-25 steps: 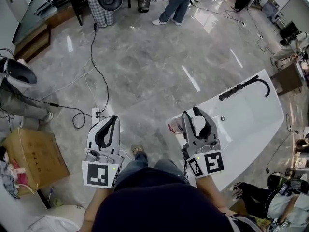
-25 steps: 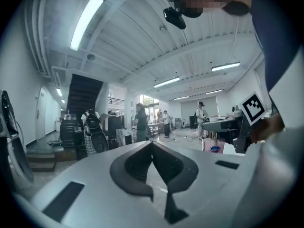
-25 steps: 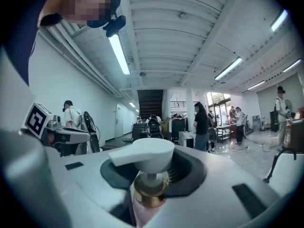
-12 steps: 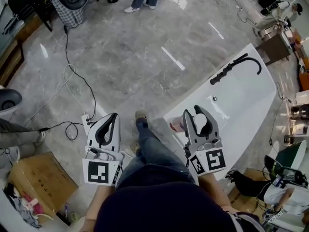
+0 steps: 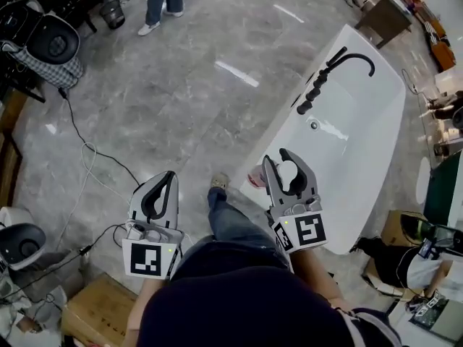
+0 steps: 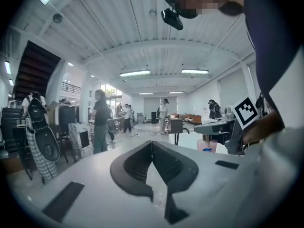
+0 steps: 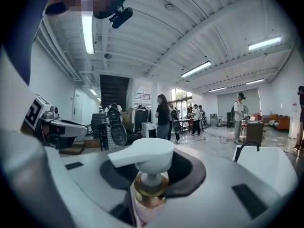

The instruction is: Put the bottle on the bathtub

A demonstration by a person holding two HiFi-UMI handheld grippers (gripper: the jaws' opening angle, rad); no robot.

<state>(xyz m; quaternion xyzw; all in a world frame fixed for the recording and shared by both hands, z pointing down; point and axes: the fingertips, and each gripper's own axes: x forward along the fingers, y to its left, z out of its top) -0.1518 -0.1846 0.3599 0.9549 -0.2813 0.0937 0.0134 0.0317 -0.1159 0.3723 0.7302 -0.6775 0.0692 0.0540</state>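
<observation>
Floor: glossy grey marble-look tiles with light streaks reflected in them.
Bathtub: white, stands on the floor at right, set diagonally.
Cables: black and white, trailing across the floor at left.
Box: cardboard, lower left.
Chair: dark, upper left.
Person: standing at top, in white shoes.

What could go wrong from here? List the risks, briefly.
The right gripper is shut on the bottle high up, near its pump, so the body could swing or slip. The bathtub rim looks narrow and glossy; a bottle set there may tip in. The cable on the floor could catch a foot.
</observation>
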